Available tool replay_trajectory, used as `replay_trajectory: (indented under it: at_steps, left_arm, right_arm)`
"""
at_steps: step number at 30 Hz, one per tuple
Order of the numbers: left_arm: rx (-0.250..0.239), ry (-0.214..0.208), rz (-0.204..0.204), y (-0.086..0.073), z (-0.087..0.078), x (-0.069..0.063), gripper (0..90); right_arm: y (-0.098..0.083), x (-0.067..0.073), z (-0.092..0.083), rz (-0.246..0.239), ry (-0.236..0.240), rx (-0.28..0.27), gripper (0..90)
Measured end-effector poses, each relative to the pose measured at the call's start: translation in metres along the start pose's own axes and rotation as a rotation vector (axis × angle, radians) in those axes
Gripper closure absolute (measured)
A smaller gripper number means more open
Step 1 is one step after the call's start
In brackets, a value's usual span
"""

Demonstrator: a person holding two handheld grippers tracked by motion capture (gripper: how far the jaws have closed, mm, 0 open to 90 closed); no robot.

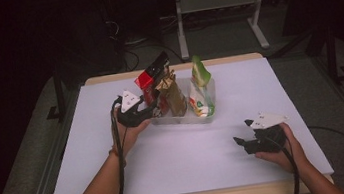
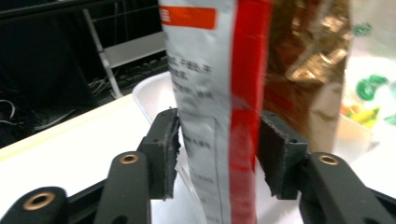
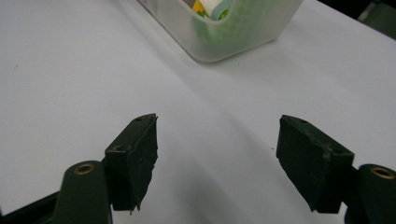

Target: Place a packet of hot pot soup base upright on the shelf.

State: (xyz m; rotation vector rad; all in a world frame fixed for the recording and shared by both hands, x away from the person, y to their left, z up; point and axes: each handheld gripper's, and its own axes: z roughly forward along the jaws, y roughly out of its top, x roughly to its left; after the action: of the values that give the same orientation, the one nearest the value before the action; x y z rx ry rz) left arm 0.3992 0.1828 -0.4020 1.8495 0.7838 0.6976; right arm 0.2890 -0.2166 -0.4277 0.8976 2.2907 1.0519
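A dark room with desk legs and cables behind frames a white tabletop (image 1: 183,161); on it, toward the far middle, sits one clear plastic bin (image 1: 211,103) holding three upright snack pouches. The red-and-silver pouch (image 2: 217,116) stands at the bin's left end, between the jaws of the left gripper (image 2: 218,156); those jaws are spread a little wider than the pouch, the left pad at its silver edge, a slight gap at the right pad, so nothing is pinched. An orange label band and small grey print run down its face, too blurred to read. Beside it stands a gold-brown pouch (image 1: 173,92), then a white-and-green pouch (image 1: 201,85) with fruit pictures. The right gripper (image 3: 217,154) rests low over bare tabletop near the right front, well apart from the bin, jaws spread wide around nothing.
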Motion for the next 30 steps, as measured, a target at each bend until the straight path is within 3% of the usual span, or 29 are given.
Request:
replay_trajectory:
  at_steps: [5,14,19,25,30]
  left_arm:
    - [0.018,-0.017,0.019,-0.003,-0.017,0.003,43.7]
    - [0.065,-0.05,0.111,-0.013,-0.05,0.002,36.9]
    - [0.086,-0.07,0.14,-0.017,-0.065,0.003,34.3]
    - [0.11,-0.075,0.178,-0.023,-0.084,0.007,33.0]
    - [0.162,-0.07,0.207,-0.033,-0.096,0.01,28.9]
  right_arm:
    - [0.003,0.004,-0.002,-0.034,-0.018,0.001,28.1]
    - [0.01,0.008,-0.005,-0.067,-0.035,0.001,27.8]
    - [0.013,0.011,-0.007,-0.093,-0.06,0.006,26.0]
    - [0.017,0.008,-0.014,-0.132,-0.071,0.018,24.3]
    - [0.019,0.004,-0.018,-0.139,-0.072,0.021,24.0]
